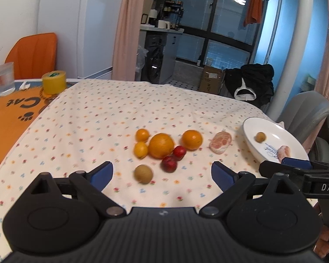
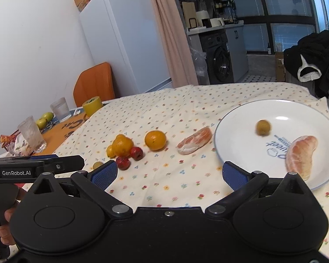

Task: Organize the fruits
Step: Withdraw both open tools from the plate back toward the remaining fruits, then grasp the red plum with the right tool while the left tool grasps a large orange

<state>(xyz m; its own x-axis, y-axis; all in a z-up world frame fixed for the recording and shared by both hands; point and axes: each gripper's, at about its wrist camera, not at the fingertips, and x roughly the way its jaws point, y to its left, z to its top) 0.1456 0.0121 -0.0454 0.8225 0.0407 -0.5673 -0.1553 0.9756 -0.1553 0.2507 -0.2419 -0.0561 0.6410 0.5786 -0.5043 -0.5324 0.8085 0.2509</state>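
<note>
While both hand-held grippers [image 1: 162, 173] [image 2: 170, 174] gape empty | green apples [image 2: 45, 119]: right view only

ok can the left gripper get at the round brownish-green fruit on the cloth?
Probably yes: the left gripper is open, the brownish-green fruit lies between its fingers, and nothing blocks it.

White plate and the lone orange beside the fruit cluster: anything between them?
Yes: one peeled pink grapefruit segment lies on the floral tablecloth between the white plate and the round orange. Both wrist views show it.
</note>
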